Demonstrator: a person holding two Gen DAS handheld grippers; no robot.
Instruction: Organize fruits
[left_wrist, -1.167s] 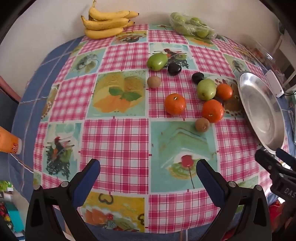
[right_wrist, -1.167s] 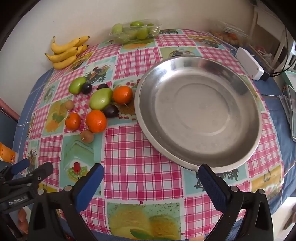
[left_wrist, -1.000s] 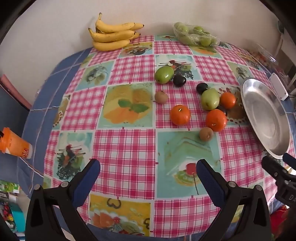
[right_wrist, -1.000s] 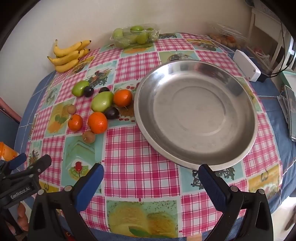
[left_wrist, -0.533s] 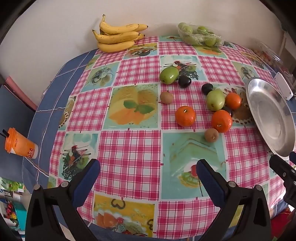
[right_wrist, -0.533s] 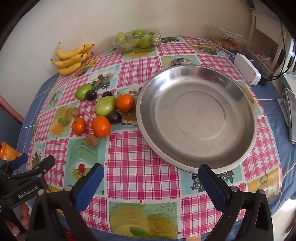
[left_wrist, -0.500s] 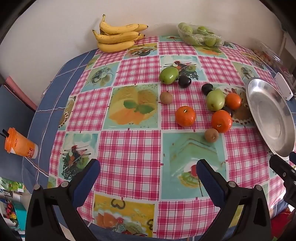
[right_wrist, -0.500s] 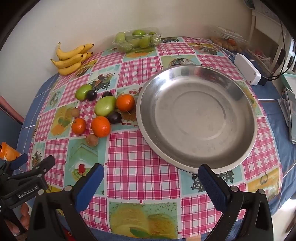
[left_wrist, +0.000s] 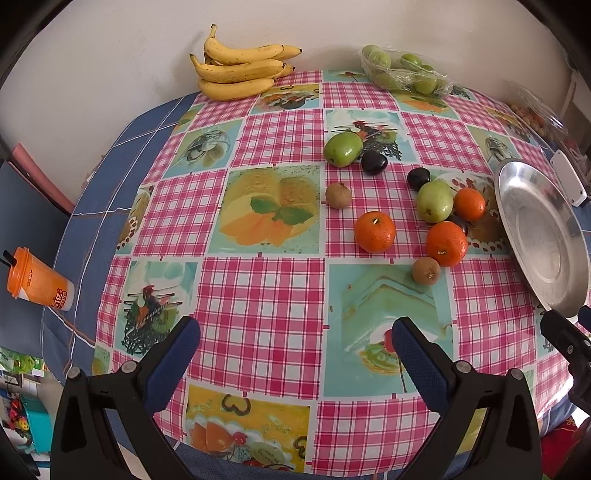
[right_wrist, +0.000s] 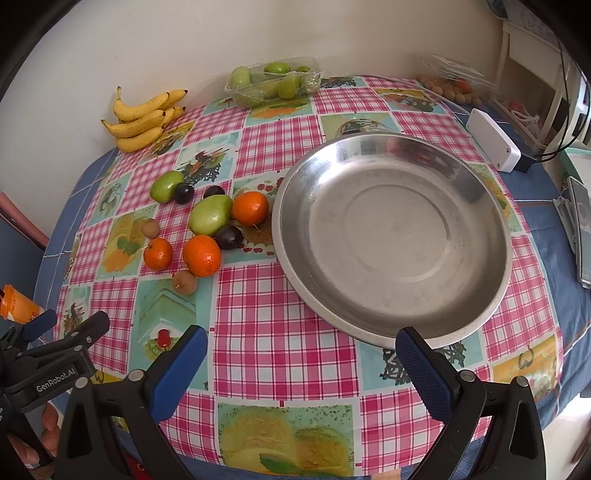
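Loose fruit lies on the checked tablecloth: three oranges, one in the middle (left_wrist: 375, 231) (right_wrist: 158, 253), two green fruits, one by the plums (left_wrist: 342, 149) (right_wrist: 166, 186), dark plums (left_wrist: 374, 162) and two small brown fruits (left_wrist: 426, 270). An empty steel plate (left_wrist: 543, 236) (right_wrist: 391, 236) stands right of them. My left gripper (left_wrist: 295, 354) is open and empty above the table's front. My right gripper (right_wrist: 301, 363) is open and empty just before the plate's front rim.
A bunch of bananas (left_wrist: 240, 68) (right_wrist: 144, 114) and a wrapped tray of green fruit (left_wrist: 404, 74) (right_wrist: 273, 83) lie at the back by the wall. A white box (right_wrist: 493, 146) is behind the plate. An orange cup (left_wrist: 35, 284) stands off the table's left edge.
Both grippers have drawn back and up from the table, so more of it shows. The fruit and plate have not moved. Both stay open.
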